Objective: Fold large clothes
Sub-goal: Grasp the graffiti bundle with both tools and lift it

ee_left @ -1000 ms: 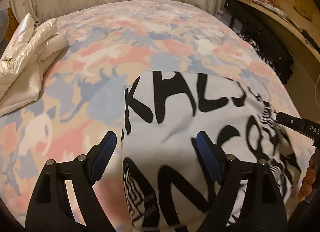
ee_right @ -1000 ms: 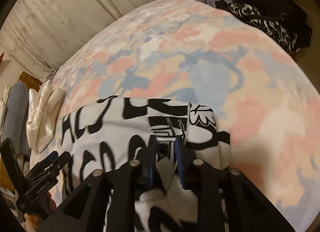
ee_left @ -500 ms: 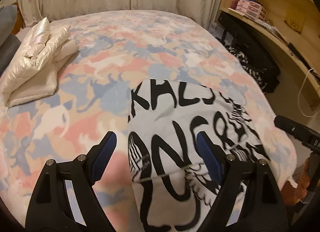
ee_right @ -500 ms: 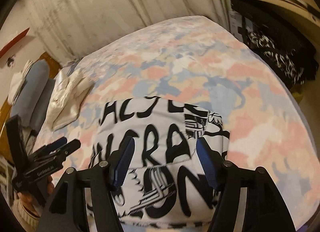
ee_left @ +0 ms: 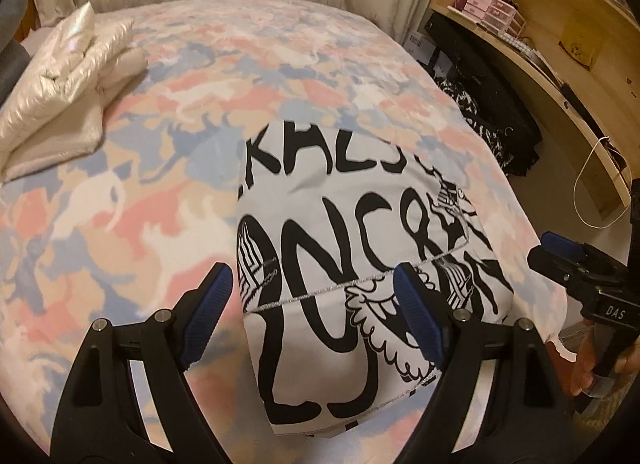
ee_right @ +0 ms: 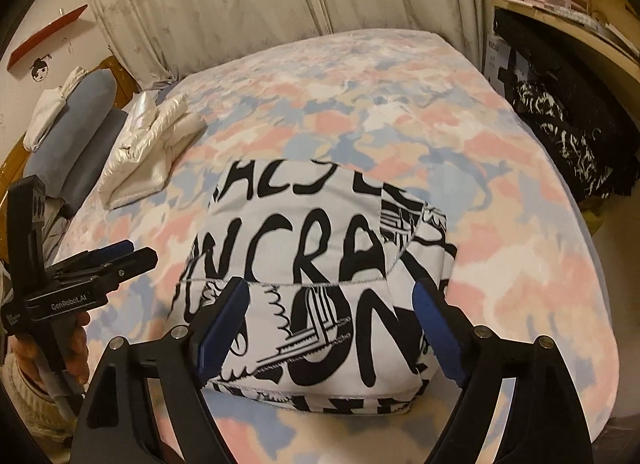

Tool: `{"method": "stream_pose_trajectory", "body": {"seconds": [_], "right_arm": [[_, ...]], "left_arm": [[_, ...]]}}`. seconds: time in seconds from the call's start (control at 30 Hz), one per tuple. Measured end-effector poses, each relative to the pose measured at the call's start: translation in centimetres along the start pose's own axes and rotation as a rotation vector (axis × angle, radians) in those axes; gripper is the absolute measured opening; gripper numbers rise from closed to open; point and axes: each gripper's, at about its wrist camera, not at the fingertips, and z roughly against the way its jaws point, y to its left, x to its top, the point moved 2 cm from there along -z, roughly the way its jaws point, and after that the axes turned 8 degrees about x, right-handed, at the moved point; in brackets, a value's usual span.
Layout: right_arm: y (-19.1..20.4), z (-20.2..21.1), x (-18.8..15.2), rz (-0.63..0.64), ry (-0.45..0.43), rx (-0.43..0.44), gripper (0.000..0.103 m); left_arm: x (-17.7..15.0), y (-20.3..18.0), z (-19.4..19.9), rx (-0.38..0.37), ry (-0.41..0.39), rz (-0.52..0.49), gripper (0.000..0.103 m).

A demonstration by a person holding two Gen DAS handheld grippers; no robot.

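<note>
A white garment with bold black lettering (ee_left: 360, 232) (ee_right: 320, 264) lies folded into a compact rectangle on the near part of the bed. My left gripper (ee_left: 316, 312) hovers over its near left edge, jaws wide, nothing pinched between them. My right gripper (ee_right: 332, 328) hangs above the garment's near edge; its jaws are opening and its blue pads stand clear of the cloth. Each gripper also shows in the other's view: the right gripper (ee_left: 576, 264) at the right border, the left gripper (ee_right: 100, 264) at the left, held by a hand.
The bed (ee_left: 192, 112) carries a pink, blue and cream patterned cover. A folded pearly white puffer jacket (ee_left: 60, 80) (ee_right: 148, 144) lies at its far left. Grey pillows (ee_right: 76, 124) sit by the headboard. Black patterned clothes (ee_right: 568, 144) and a wooden desk (ee_left: 560, 44) stand right of the bed.
The right gripper let go of the garment's edge and its jaws spread wide. Both grippers rose and drew back, so the folded garment now lies free on the bed.
</note>
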Motion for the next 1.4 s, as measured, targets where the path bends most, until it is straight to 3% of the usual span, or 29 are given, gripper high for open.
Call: {"method": "stream_pose_trajectory", "body": {"seconds": [0.2,0.43,0.63,0.8,1.0,1.1,1.17,1.27,1.4], "right_arm": [[-3.7,-3.0,-0.6,-0.055,0.082,0.004,0.085],[-11.2,-6.7,-1.7,-0.259,0.139,0.058,0.085],[-15.5,-10.4,-3.4,-0.392,0.190,0.183,0.084],[-16.3,-13.9,-4.4,-0.456,0.227,0.341,0.077],[-16.6,-16.4,-4.1,-0.432,0.207,0.393,0.077],[-16.8,-16.5,-4.0,-0.416,0.191,0.394,0.071],[-16.4,-16.5,-4.2,-0.400,0.176,0.383,0.062],[-15.3,-15.8,-4.1,-0.371,0.154,0.352,0.052],[-13.3,-13.7,-3.3,-0.312,0.111,0.309,0.034]], "left_arm": [[-1.2,1.0,-3.9,-0.042,0.138,0.052,0.081],[-3.1,2.9,-8.7,-0.110,0.283,0.155,0.081],[-3.2,3.4,-10.7,-0.174,0.298,0.187,0.094],[-3.7,3.6,-13.4,-0.277,0.351,0.243,0.102],[-3.4,3.0,-15.1,-0.333,0.348,0.221,0.103],[-3.1,2.6,-15.7,-0.342,0.356,0.221,0.103],[-3.0,2.2,-15.7,-0.336,0.346,0.215,0.101],[-2.5,1.3,-14.9,-0.282,0.293,0.188,0.091],[-2.0,-0.6,-12.0,-0.194,0.179,0.115,0.064]]}}
